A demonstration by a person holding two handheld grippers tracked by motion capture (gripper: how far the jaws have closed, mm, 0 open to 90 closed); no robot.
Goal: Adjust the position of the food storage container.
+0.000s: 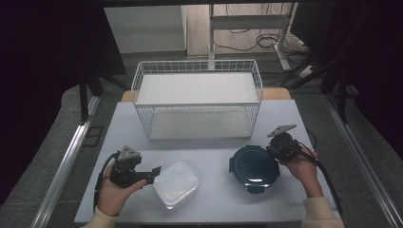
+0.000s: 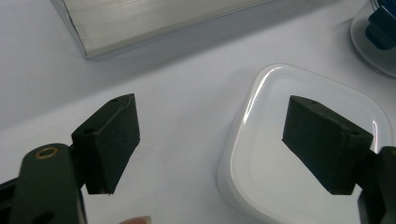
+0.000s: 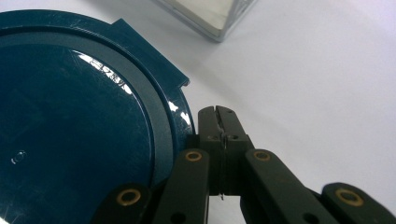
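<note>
Beside dark lid, right gripper fingers closed, seemingly empty.

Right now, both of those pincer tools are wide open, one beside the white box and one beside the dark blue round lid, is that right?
Not quite. The left gripper is open beside the white box, but the right gripper is shut, its jaws pressed together with nothing between them, right at the rim of the dark blue round lid. The right gripper view shows this.
</note>
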